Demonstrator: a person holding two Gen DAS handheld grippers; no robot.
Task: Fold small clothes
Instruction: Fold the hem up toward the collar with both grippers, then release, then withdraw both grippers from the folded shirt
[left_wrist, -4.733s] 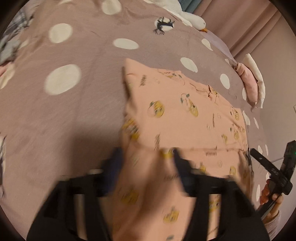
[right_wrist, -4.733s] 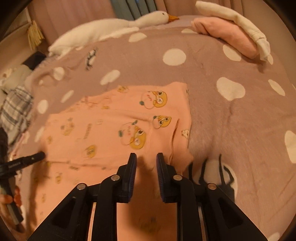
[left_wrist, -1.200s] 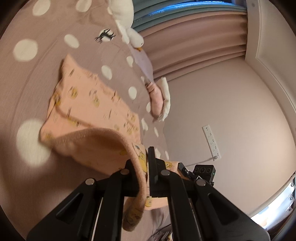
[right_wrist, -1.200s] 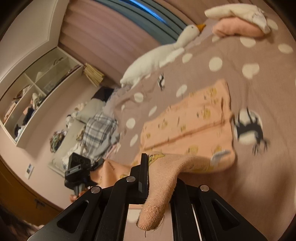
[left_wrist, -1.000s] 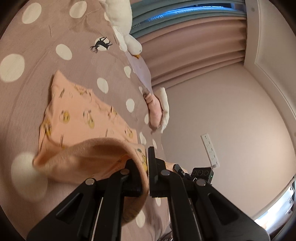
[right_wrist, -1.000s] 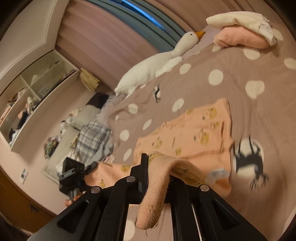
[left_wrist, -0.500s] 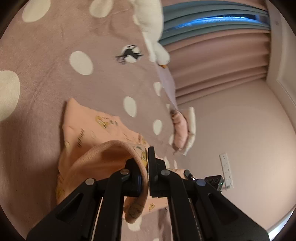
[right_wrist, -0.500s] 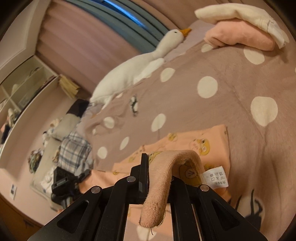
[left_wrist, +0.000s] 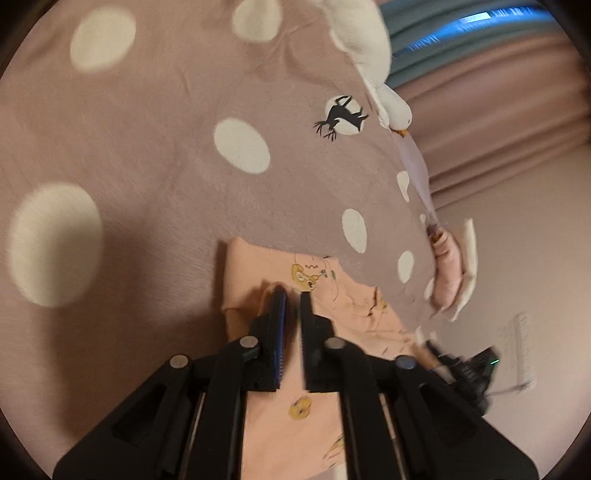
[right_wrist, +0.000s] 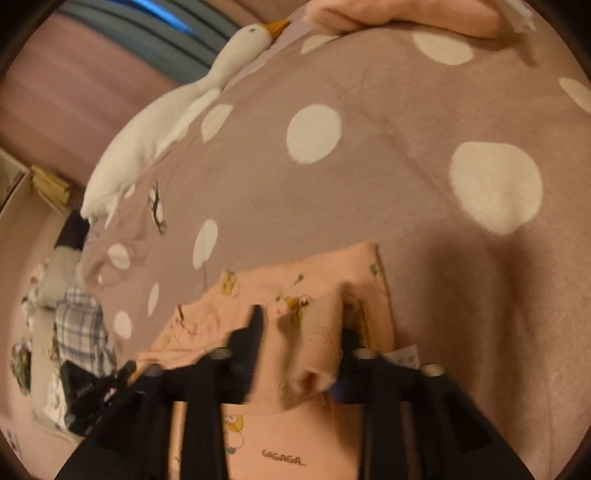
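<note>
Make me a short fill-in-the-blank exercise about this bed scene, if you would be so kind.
The peach garment lies on a mauve bedspread patterned with white polka ____.
The word printed on the garment reads ____.
The plush goose has a beak coloured ____.
Missing words: dots; GAGAGA; orange.

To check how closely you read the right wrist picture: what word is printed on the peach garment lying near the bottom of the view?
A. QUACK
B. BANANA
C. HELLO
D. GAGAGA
D: dark letters reading GAGAGA show on the flat part of the peach garment, just below the right gripper, whose jaws are spread.
</note>
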